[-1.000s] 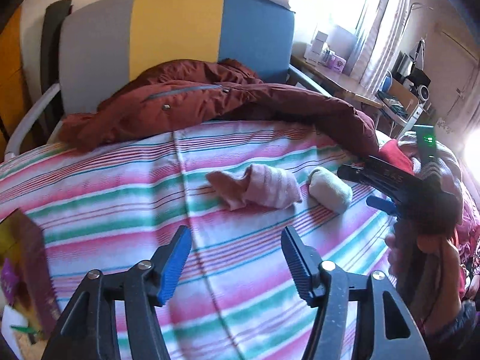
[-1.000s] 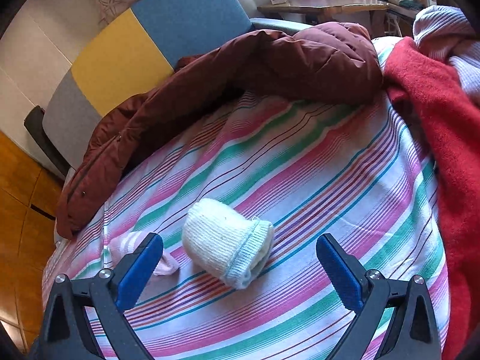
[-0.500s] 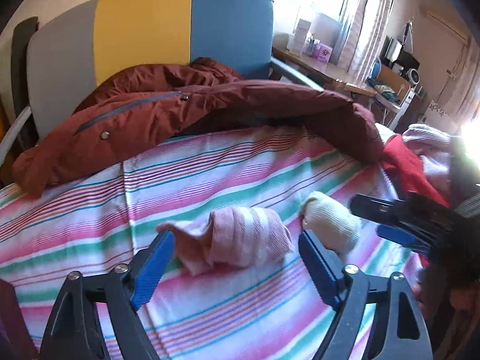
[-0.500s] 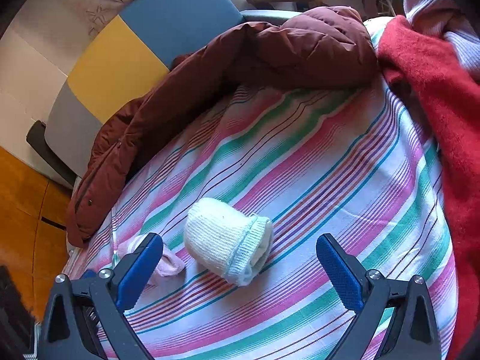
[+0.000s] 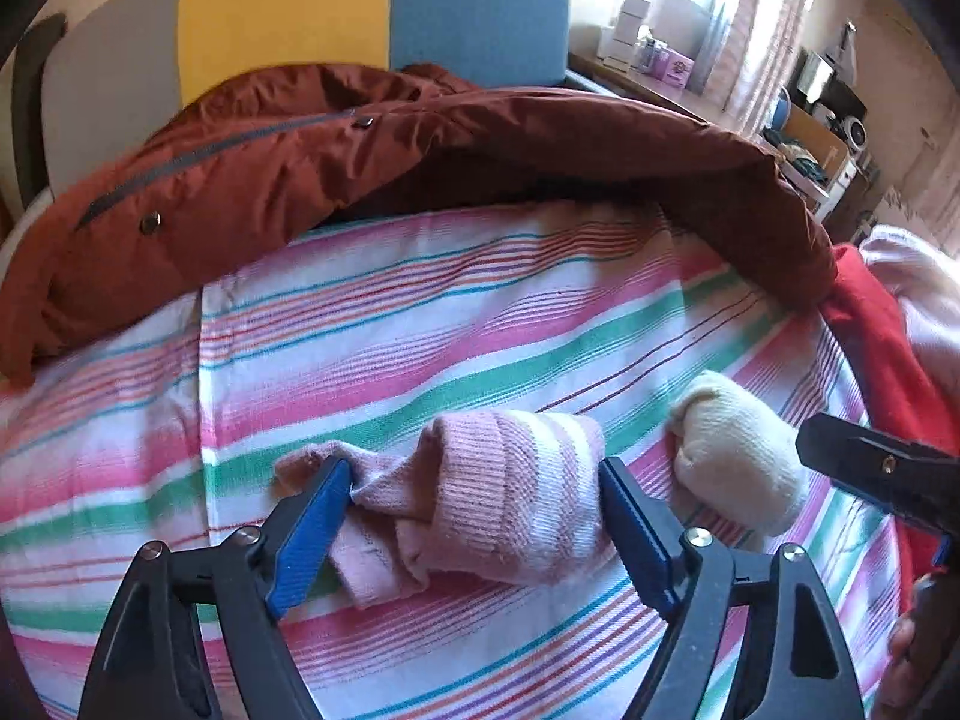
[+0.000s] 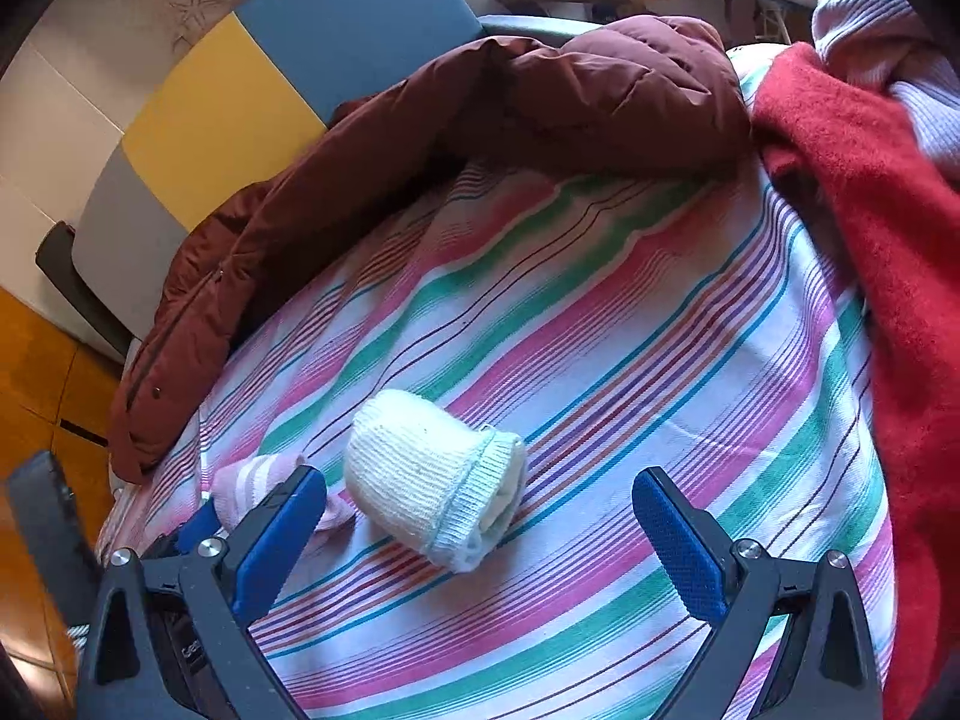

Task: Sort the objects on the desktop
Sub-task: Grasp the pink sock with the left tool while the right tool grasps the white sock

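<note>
No writing is showing clearly enough to read. The purple box (image 5: 677,68) and white cartons (image 5: 624,30) on the worktop (image 5: 672,97) beyond the jacket (image 5: 420,150) are carrying print, but it is blurring into smudges in both views.

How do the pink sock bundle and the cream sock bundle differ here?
The pink sock bundle is striped, with loose ends trailing out; the cream sock bundle is plain and rolled tight. The pink one lies between the closing jaws of the left hand-held gripper; the cream one lies ahead of the open right hand-held gripper. Both rest on the striped sheet.
</note>
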Tool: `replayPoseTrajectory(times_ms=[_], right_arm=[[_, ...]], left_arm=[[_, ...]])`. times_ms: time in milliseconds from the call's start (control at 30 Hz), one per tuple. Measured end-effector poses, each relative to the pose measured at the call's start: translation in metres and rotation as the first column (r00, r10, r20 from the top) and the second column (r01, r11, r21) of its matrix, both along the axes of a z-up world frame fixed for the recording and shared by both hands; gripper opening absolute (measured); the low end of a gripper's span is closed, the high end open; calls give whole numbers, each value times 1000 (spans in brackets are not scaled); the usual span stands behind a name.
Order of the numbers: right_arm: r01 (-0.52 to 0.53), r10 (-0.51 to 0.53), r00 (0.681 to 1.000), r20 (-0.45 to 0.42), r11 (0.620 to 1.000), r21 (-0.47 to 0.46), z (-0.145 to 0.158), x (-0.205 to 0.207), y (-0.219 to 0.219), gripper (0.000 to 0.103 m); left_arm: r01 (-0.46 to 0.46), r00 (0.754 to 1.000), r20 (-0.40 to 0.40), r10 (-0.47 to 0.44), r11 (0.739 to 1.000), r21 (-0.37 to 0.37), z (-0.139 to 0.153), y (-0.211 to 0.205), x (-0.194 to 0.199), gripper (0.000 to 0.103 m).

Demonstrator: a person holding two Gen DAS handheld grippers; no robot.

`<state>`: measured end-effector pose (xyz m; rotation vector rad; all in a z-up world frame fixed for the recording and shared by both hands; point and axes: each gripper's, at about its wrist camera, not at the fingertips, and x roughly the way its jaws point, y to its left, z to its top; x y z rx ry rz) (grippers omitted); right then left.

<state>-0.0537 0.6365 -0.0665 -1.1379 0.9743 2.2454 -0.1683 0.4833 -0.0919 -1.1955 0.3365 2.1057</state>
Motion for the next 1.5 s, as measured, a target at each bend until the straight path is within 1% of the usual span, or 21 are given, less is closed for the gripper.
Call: replayPoseTrajectory(times_ms=[33, 67, 133, 233, 433, 533, 633, 700, 733, 767, 800, 833, 867, 933, 1000, 1033, 1100, 1167, 1267, 1400, 1500], right_arm=[[1, -1, 1000, 5, 1000, 5, -1, 0, 0, 103], [1, -1, 1000, 9, 1000, 10, -1, -1, -1, 103], [-2, 1, 1000, 10, 1000, 22, -3, -2, -2, 103], [-14, 13, 1000, 12, 998, 61, -4, -5, -4, 103], [-38, 38, 999, 6, 994, 98, -9, -11, -8, 103], [-54, 54, 999, -1, 993, 105, -11, -15, -9, 103], [-78, 78, 997, 6, 991, 108, -17, -21, -12, 102], [-101, 98, 995, 29, 987, 127, -21, -26, -15, 101], [-109, 106, 994, 32, 985, 131, -22, -27, -17, 99], [-121, 117, 993, 35, 982, 145, -21, -28, -19, 92], [-139, 136, 990, 28, 980, 144, -20, -29, -21, 84], [-151, 150, 989, 22, 979, 138, -19, -30, -22, 81], [-160, 159, 987, 22, 977, 141, -18, -29, -23, 79], [-178, 175, 984, 34, 972, 155, -18, -32, -27, 79], [-177, 174, 984, 36, 973, 144, -20, -32, -27, 82], [-174, 170, 985, 38, 974, 142, -19, -32, -26, 83], [-169, 164, 986, 41, 976, 139, -18, -32, -25, 92], [-157, 154, 988, 30, 979, 130, -17, -30, -23, 93], [-141, 141, 990, 10, 982, 128, -13, -27, -21, 96], [-130, 131, 991, 0, 985, 117, -11, -26, -18, 97], [-130, 131, 991, 0, 985, 118, -11, -25, -18, 97]], left_arm=[[11, 1000, -14, -12, 1000, -12, -1, 1, 3, 83], [22, 1000, -20, -22, 1000, -16, -1, 1, 5, 79], [35, 999, -8, -35, 999, -12, 0, -1, 11, 64], [29, 1000, 6, -29, 1000, 1, 5, -8, 20, 53], [21, 1000, 11, -21, 1000, 11, 8, -47, 52, 39], [25, 1000, -2, -25, 1000, 9, 8, -69, 75, 38], [20, 1000, 3, -20, 1000, 1, 2, -86, 84, 36], [24, 1000, -10, -24, 1000, 6, 5, -87, 83, 36], [26, 1000, 11, -26, 999, 20, 6, -89, 82, 37], [22, 999, 27, -23, 999, 38, 8, -91, 80, 38], [17, 999, 37, -19, 998, 54, 9, -92, 78, 43], [12, 999, 43, -15, 998, 66, 10, -94, 77, 49], [8, 999, 51, -12, 997, 79, 10, -94, 74, 53], [-6, 998, 67, 0, 995, 102, 11, -95, 71, 63], [-27, 997, 68, 19, 993, 114, 14, -98, 70, 67], [-29, 998, 60, 22, 993, 119, 16, -97, 69, 69], [-22, 999, 32, 18, 993, 114, 18, -94, 70, 69], [-4, 1000, -1, 4, 994, 111, 23, -89, 71, 71], [16, 999, -36, -12, 994, 108, 27, -77, 67, 81], [31, 998, -60, -26, 995, 93, 30, -63, 55, 82], [35, 997, -68, -30, 997, 65, 28, -55, 46, 82]])
